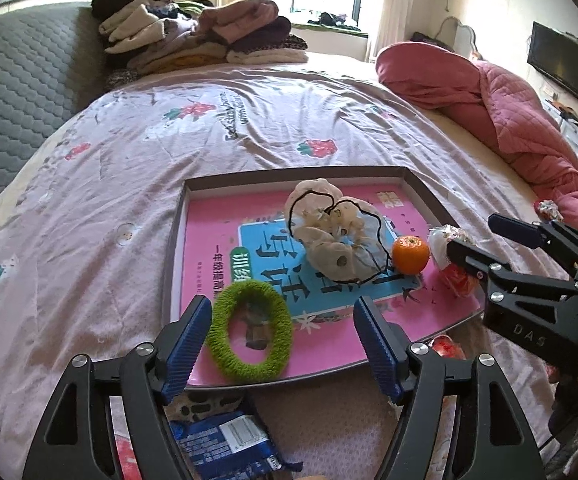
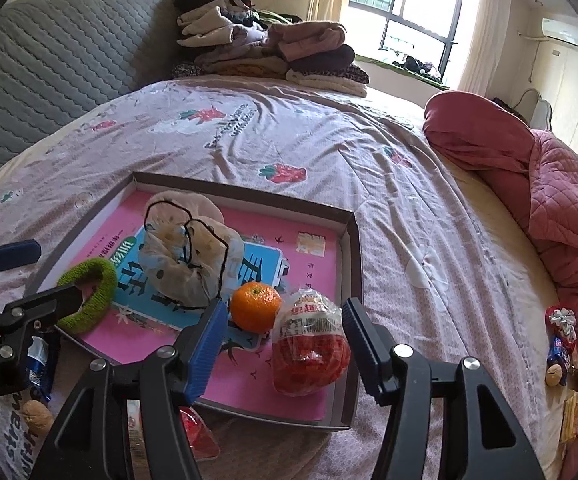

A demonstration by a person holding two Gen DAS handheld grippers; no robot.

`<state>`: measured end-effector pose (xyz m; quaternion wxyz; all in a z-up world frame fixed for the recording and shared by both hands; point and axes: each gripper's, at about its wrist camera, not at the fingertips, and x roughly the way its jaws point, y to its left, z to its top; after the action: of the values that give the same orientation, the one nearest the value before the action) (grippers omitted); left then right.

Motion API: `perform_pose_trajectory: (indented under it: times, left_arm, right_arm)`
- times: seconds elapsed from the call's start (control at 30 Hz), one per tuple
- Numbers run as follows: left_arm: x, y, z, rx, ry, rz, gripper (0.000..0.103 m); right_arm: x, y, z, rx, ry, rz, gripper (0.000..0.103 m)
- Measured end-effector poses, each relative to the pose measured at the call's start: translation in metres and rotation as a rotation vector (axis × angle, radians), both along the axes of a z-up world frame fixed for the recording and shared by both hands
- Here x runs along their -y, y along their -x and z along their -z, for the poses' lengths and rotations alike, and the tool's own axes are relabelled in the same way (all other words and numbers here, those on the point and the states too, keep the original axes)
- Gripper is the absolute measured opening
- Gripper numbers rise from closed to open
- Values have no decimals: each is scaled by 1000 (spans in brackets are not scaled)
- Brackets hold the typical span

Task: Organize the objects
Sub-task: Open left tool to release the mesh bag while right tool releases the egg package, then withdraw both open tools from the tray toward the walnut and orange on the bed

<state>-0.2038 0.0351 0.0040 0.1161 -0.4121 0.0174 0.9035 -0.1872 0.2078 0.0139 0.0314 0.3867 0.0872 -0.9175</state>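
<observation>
Your widest surface is the bed under a mauve strawberry-print sheet (image 1: 249,128), running off every edge of both views. At its twelve o'clock sits a pile of folded clothes (image 1: 205,36); at two o'clock a bunched pink quilted blanket (image 1: 521,120) hides the far corner.

At the middle of the sheet lies the shallow brown cardboard tray (image 2: 351,280), floored by a pink and blue booklet whose print is mostly covered. In the left wrist view your right gripper (image 1: 485,240) masks the tray's three o'clock corner.

Inside the tray, the beige fabric scrunchie bundle with a thin black elastic loop (image 1: 333,232) sits at centre. At its four o'clock rests the clear packet of red snack (image 2: 309,344), upright between your right gripper's fingers, which stand apart at middling width, pads clear of the wrapper. The fuzzy green ring-shaped hair tie (image 1: 249,336) lies at the tray's seven o'clock, between the widely spread fingers of your left gripper (image 1: 283,346), untouched. The round orange mandarin (image 2: 256,306) sits just beside the packet, at its ten o'clock.

A blue wrapper (image 1: 229,444) below the tray is half hidden by the left gripper.
</observation>
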Motion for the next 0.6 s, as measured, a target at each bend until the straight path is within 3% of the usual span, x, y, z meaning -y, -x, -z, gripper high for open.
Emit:
perform_pose_trajectory:
  times: [0.6]
  left_arm:
    - [20,-23,-24,-87,-17,-48,75]
  right_arm:
    - [4,-13,-19,-50,26,-19,62]
